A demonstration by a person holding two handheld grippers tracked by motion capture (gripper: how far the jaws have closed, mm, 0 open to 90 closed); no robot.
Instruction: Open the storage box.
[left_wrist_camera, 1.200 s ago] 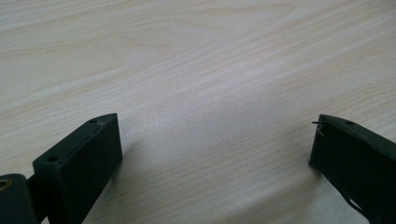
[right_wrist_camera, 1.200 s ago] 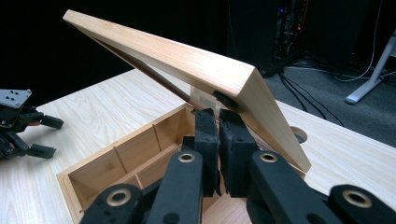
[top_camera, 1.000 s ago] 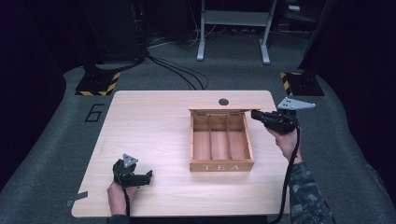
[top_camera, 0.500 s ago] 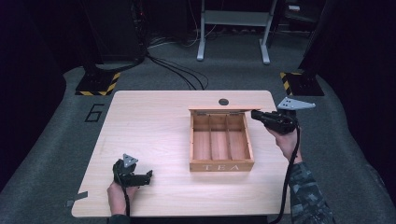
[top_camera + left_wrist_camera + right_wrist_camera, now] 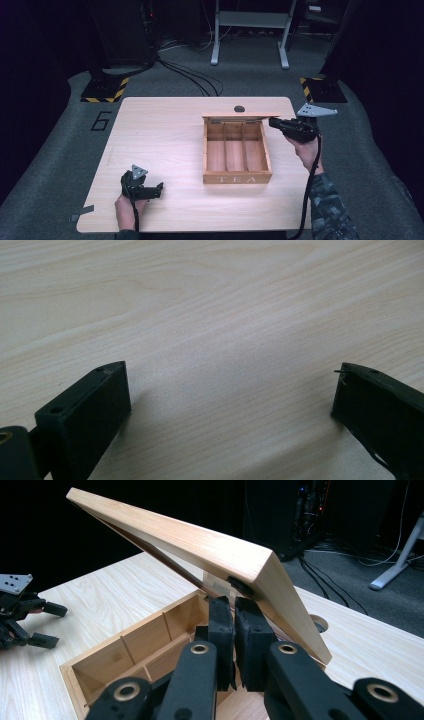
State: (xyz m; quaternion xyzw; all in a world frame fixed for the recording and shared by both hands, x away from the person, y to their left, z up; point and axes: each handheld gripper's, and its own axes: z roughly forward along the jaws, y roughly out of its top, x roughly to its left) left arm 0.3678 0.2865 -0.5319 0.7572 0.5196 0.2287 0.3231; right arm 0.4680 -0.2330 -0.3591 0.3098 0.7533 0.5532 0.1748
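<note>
Jaws on your right gripper (image 5: pixel 234 611) are sitting pressed together, tips tucked under the near corner of the raised lid (image 5: pixel 200 550); whether they're actually touching the lid I can't tell. You're holding that gripper (image 5: pixel 280 123) at the box's far right corner, hand (image 5: pixel 305 147) just off the table's right edge. Lid is standing tilted up from the far side of the tea box (image 5: pixel 236 150), which is sitting right of centre on the table (image 5: pixel 160 135), "TEA" facing you, three compartments showing nothing inside.

Your left gripper (image 5: pixel 152 190) is resting near the front left of the table, well apart from the box, jaws spread wide and gripping nothing, bare wood grain between them in the left gripper view. It's also showing at the far left in the right gripper view.
</note>
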